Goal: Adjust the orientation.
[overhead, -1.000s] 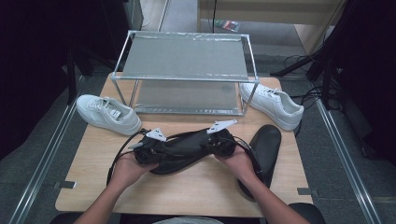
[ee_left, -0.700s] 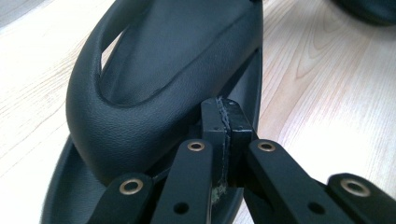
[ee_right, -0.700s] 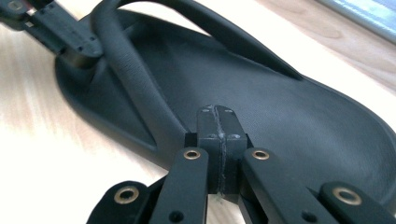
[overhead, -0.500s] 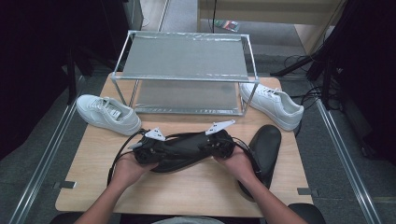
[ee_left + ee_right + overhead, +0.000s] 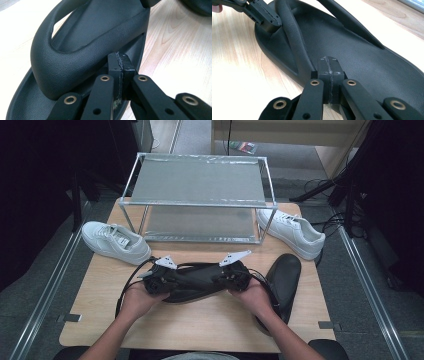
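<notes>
Nothing moved, black sandal (image 5: 192, 287) between left claw (image 5: 119, 62) and right claw (image 5: 329, 65), both closed, empty.

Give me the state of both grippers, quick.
Left gripper: jaws shut, tips against the black sandal; no grip can be told.
Right gripper: jaws shut, tips at the same sandal's strap; no grip can be told.

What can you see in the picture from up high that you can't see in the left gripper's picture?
The high view takes in the metal rack, two white sneakers, a second black sandal lying at the right, both hands and the right gripper. The left gripper view instead gives a close look at the left gripper, its jaws pressed together at the strap's edge, and the strap's grainy surface. Both show the black sandal being handled on the wooden table.
</notes>
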### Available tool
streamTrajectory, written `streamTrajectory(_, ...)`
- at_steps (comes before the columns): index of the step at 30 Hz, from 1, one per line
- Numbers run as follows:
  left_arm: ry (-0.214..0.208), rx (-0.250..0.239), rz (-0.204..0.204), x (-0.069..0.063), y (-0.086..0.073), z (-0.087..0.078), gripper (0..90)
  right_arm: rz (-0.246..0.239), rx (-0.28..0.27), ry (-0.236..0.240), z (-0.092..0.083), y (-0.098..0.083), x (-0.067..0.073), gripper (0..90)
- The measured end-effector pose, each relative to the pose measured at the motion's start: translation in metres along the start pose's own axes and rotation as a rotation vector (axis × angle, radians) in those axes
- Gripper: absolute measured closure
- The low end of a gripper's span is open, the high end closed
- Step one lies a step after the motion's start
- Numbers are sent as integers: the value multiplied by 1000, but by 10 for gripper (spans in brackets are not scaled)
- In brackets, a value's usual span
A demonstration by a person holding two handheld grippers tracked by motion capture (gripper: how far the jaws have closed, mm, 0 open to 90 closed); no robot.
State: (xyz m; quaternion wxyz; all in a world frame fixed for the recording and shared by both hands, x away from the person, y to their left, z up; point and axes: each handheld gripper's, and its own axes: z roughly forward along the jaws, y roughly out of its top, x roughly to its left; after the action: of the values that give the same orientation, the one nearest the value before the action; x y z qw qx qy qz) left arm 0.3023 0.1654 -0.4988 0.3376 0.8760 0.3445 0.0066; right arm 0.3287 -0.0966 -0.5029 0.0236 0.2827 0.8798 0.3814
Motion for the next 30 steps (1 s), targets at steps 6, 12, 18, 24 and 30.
streamTrajectory(6, -11, 5, -21, 4, 2, 1, 900, -7, 6, 11, 0, -1, 6, 900)
streamTrajectory(12, -8, -1, -31, 5, 4, 4, 900, -1, 5, 17, -1, -4, 10, 900)
streamTrajectory(18, -22, -5, -54, 9, 8, 6, 900, 11, 11, 38, -2, -6, 16, 900)
streamTrajectory(24, -34, -16, -63, 12, 14, 8, 900, -23, 15, 31, -2, -8, 27, 900)
streamTrajectory(30, -44, 0, -57, 15, 17, 10, 900, -7, 5, 31, -2, -11, 30, 900)
